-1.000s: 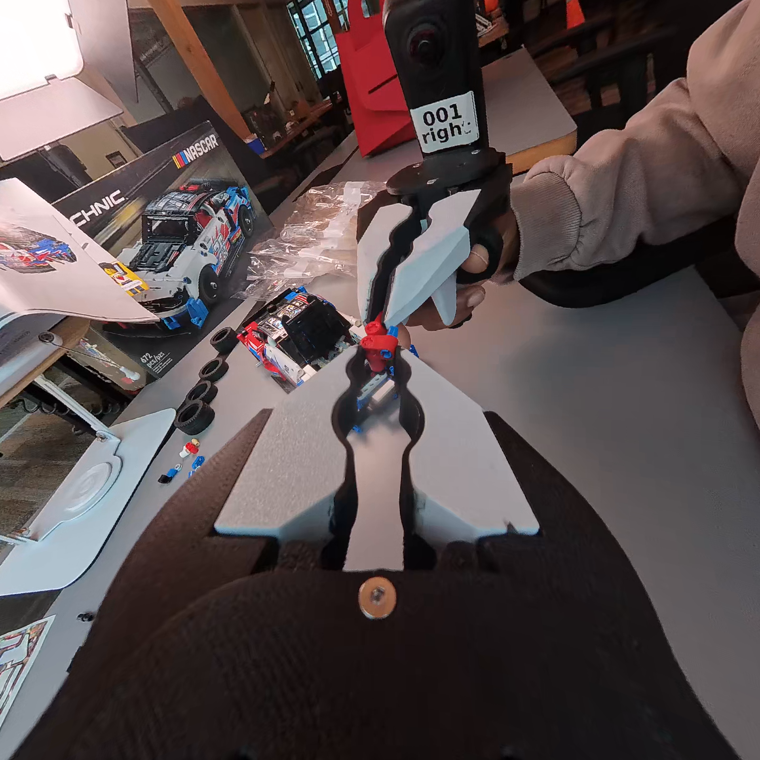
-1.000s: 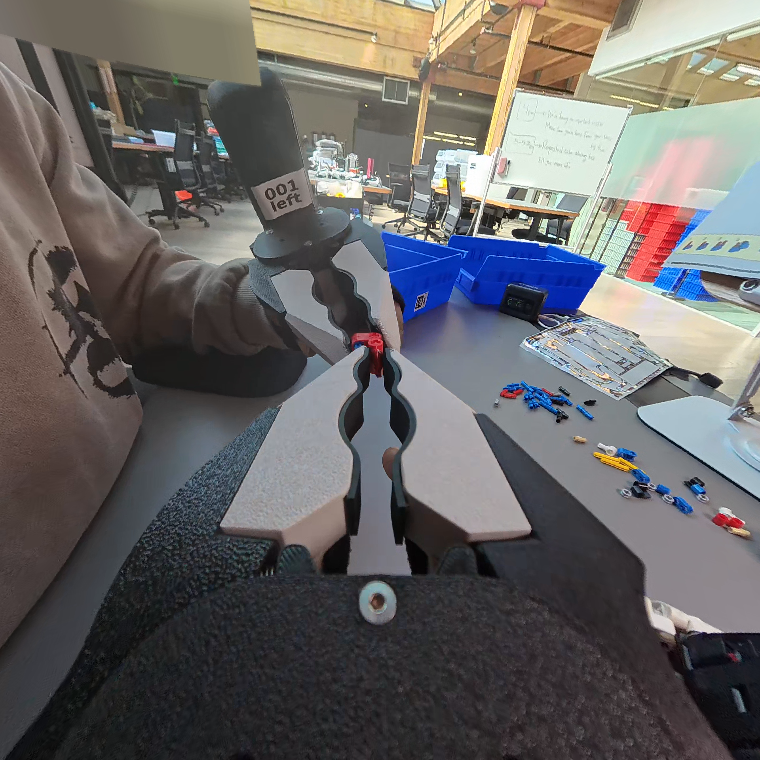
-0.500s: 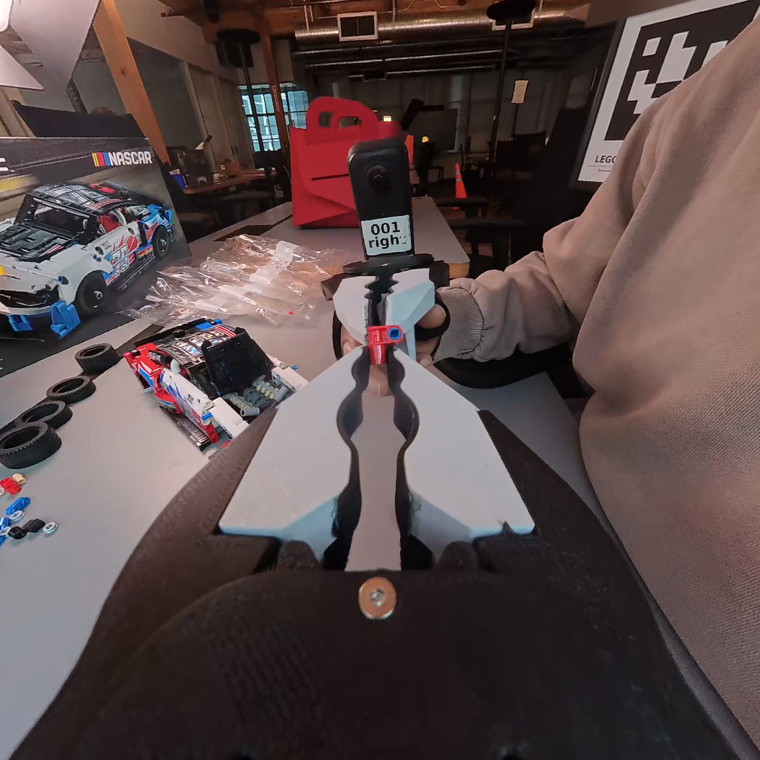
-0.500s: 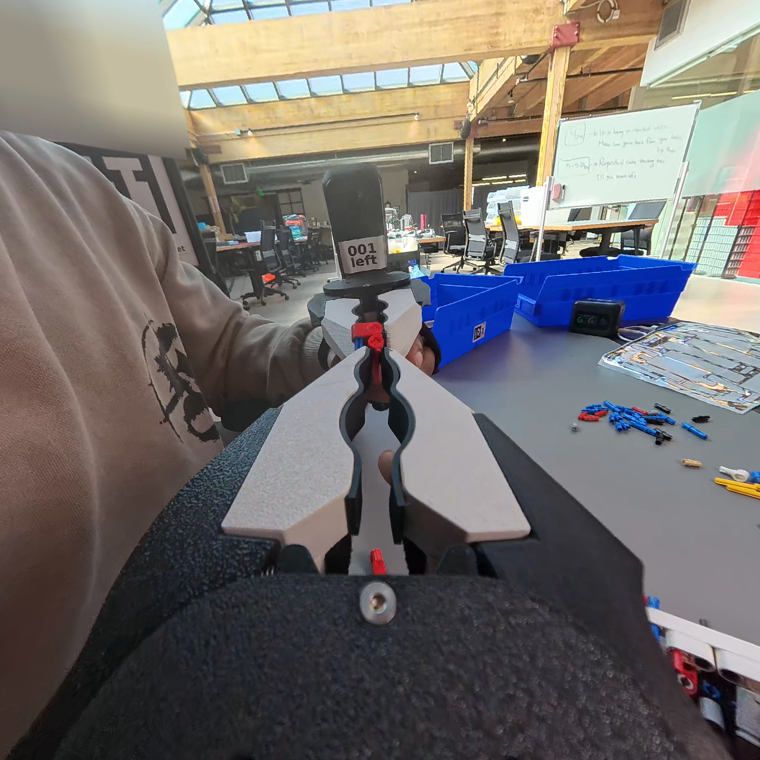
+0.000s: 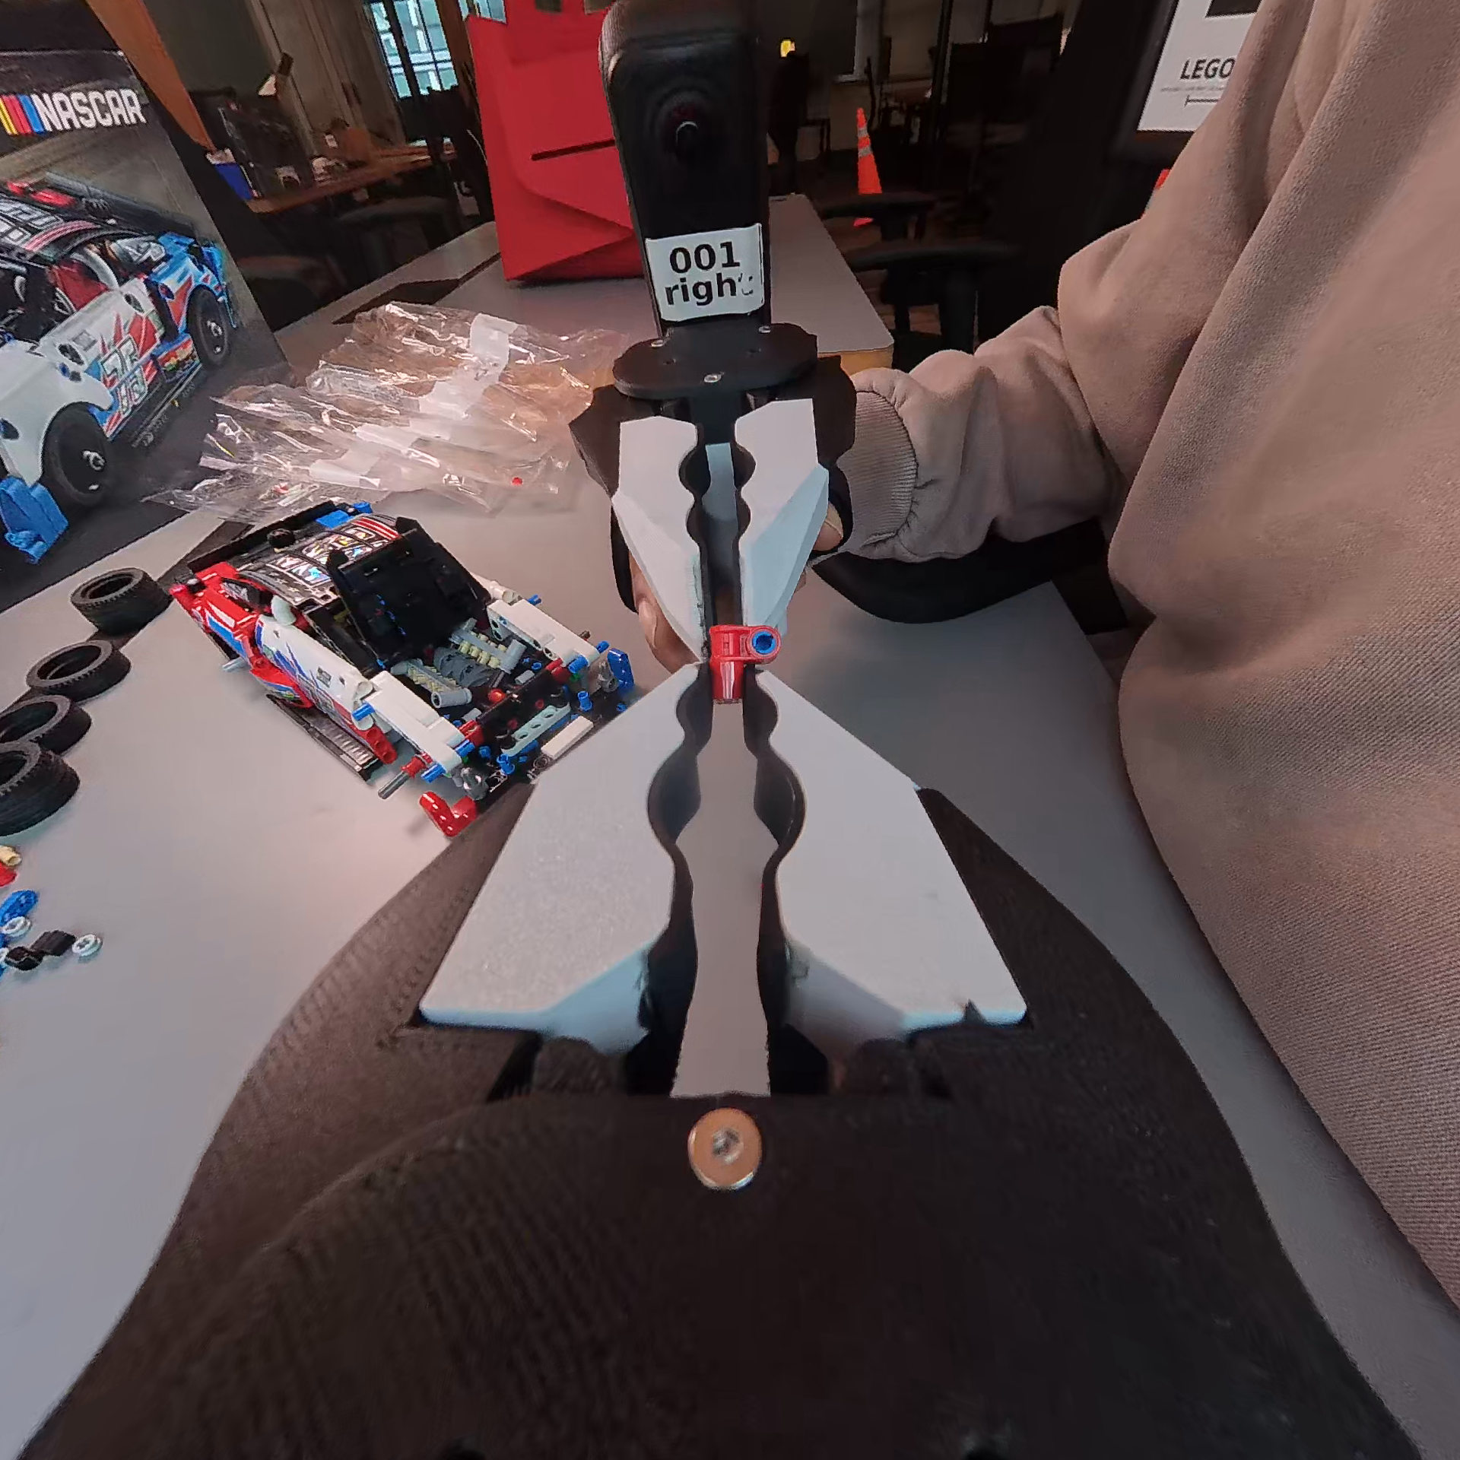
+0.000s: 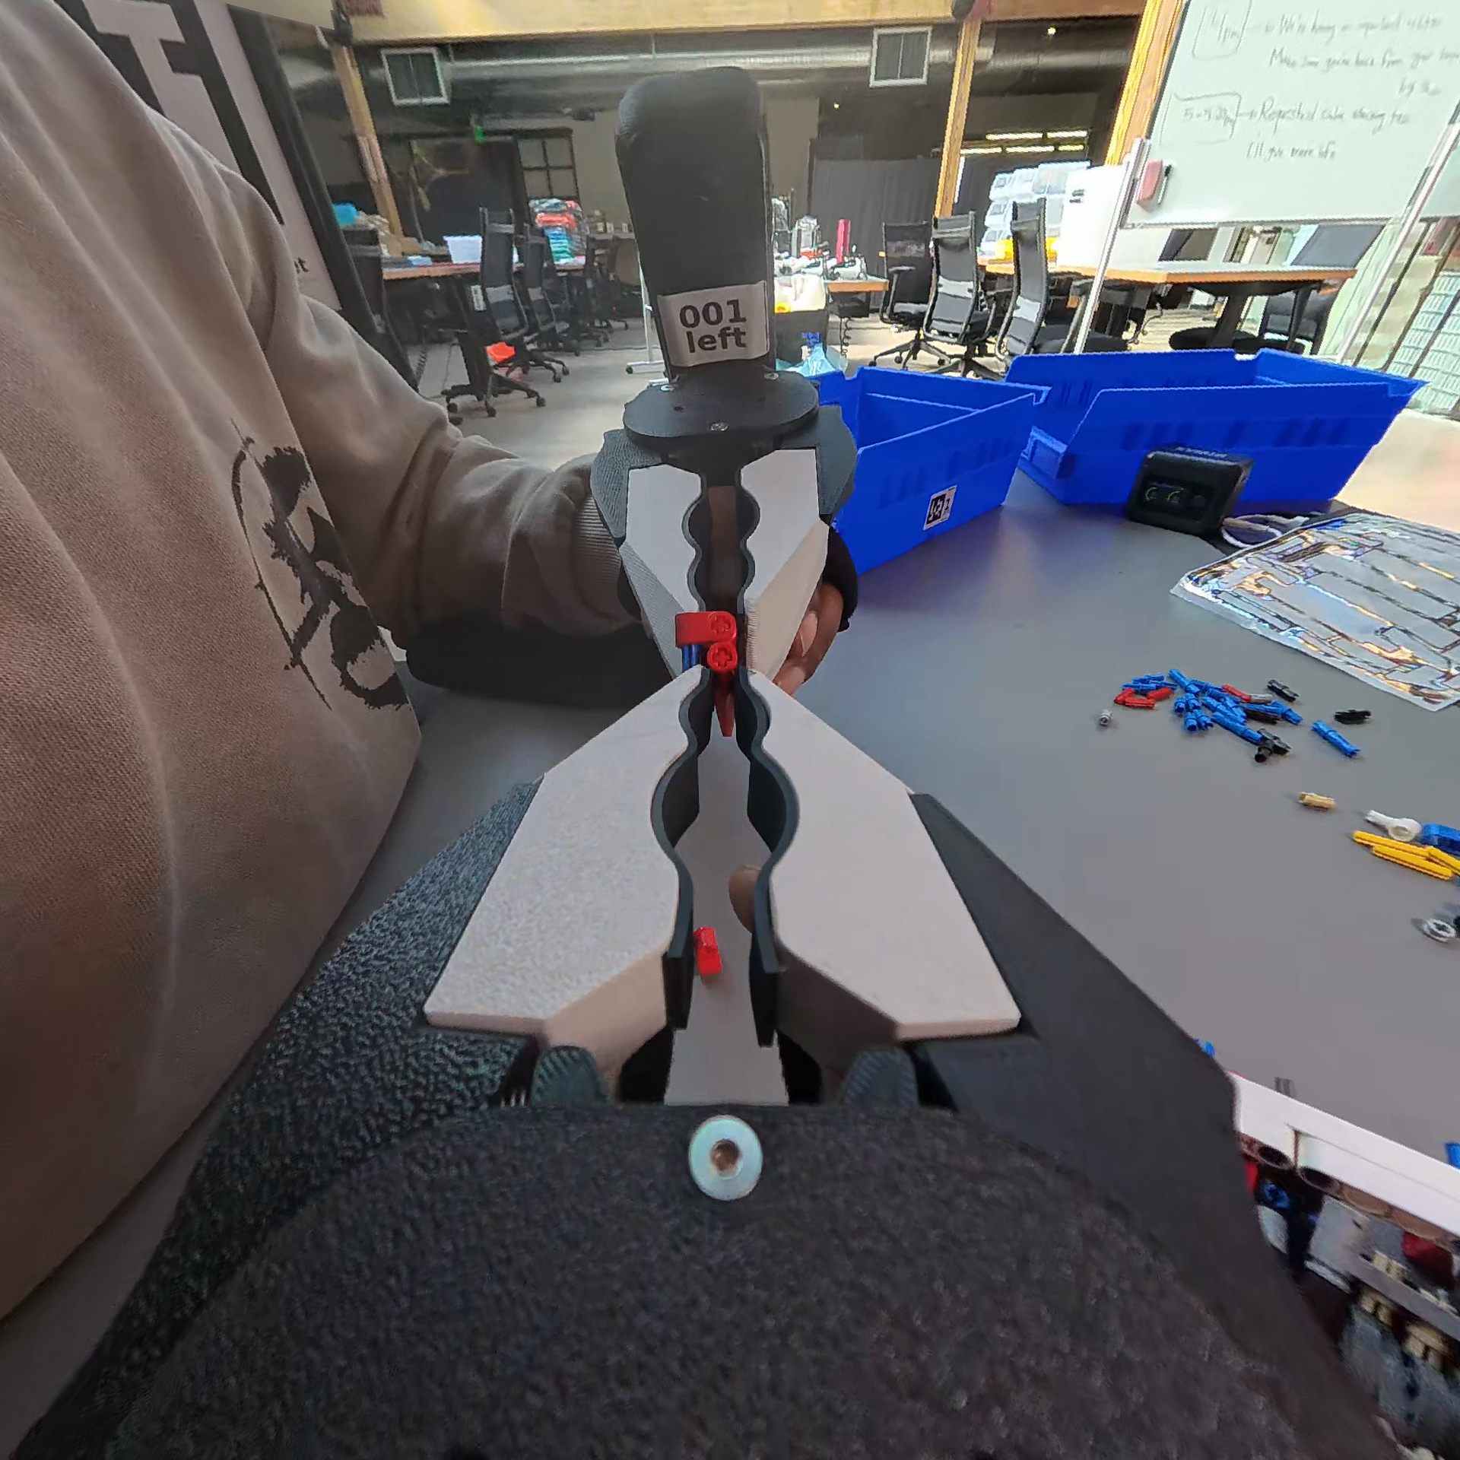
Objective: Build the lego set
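My left gripper (image 5: 727, 683) is shut on a small red connector (image 5: 731, 656) with a blue pin (image 5: 762, 641) through it, held above the grey table (image 5: 932, 711). My right gripper (image 6: 715, 681) faces it tip to tip and is shut on a thin red piece (image 6: 724, 703) that touches the connector (image 6: 707, 632). In the left wrist view the right gripper (image 5: 723, 628) shows with its jaws nearly closed, and its piece is hidden. The partly built race car model (image 5: 379, 656) lies on the table to the left.
Several loose tyres (image 5: 79, 671), the set's box (image 5: 95, 316) and empty plastic bags (image 5: 411, 419) lie left. Loose blue and red pins (image 6: 1209, 711), yellow axles (image 6: 1406, 853), a sticker sheet (image 6: 1335, 608) and blue bins (image 6: 932, 466) lie right. A red piece (image 6: 707, 952) lies below the right gripper. Left tips and right tips are each some 20 cm from the partly built race car model (image 5: 379, 656).
Both grippers have stayed tip to tip and drawn closer together, each still shut on its red piece. The views have tilted up from the table to more level.
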The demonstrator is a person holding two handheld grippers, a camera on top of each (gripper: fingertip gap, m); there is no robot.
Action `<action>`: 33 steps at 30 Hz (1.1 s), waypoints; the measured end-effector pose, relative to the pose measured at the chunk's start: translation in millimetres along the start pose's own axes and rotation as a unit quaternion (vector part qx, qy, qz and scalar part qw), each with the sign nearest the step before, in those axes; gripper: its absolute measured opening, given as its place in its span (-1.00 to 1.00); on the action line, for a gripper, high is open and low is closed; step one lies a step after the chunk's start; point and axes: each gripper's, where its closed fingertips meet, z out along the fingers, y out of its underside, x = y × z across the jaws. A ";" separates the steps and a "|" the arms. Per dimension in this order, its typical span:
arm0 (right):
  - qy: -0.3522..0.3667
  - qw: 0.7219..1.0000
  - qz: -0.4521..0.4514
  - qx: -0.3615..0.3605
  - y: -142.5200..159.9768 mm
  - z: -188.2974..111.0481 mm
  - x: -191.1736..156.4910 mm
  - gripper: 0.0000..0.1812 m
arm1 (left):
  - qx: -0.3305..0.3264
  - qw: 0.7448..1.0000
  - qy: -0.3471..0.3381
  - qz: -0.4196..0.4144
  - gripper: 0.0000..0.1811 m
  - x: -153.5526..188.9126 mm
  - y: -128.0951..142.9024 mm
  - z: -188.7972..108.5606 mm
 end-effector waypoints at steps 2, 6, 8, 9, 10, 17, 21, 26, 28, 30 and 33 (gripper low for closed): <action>0.002 1.000 -0.001 -0.005 1.9 0.2 0.5 -0.98 | -0.004 1.000 -0.001 0.002 -0.95 -0.3 1.9 0.3; 0.004 1.000 -0.001 -0.012 5.1 0.5 1.5 -0.98 | -0.010 1.000 -0.001 0.004 -0.95 -1.0 5.2 0.7; 0.004 1.000 0.001 -0.012 5.9 0.4 2.2 -0.98 | -0.010 1.000 -0.002 0.004 -0.95 -1.5 5.9 0.5; 0.003 1.000 0.004 -0.011 6.3 0.2 2.4 -0.98 | -0.010 1.000 -0.002 0.004 -0.95 -1.7 6.0 0.3; 0.002 1.000 0.006 -0.012 6.8 0.3 2.7 -0.98 | -0.009 1.000 -0.002 0.004 -0.95 -1.8 6.1 0.1; 0.002 1.000 -0.005 -0.023 10.0 1.3 1.7 -0.99 | -0.010 1.000 0.006 0.001 -0.95 -0.4 7.7 -0.5; 0.006 0.999 -0.020 -0.033 14.0 1.5 2.2 -1.00 | -0.019 1.000 0.011 -0.009 -0.95 -0.4 12.7 0.6; 0.003 1.000 -0.016 -0.025 14.8 1.0 1.5 -1.00 | -0.024 0.999 0.018 -0.017 -0.95 1.0 15.9 1.5; 0.004 1.000 -0.014 -0.023 16.1 0.6 2.9 -1.00 | -0.026 0.999 0.018 -0.023 -0.94 0.2 17.7 2.2; 0.002 1.000 -0.004 -0.013 14.9 0.0 3.6 -1.00 | -0.021 0.999 0.022 -0.035 -0.94 -0.3 17.9 2.8; -0.001 0.999 0.020 0.046 -2.6 -4.7 5.6 -1.00 | -0.061 0.997 0.010 -0.036 -0.95 -5.8 34.0 5.0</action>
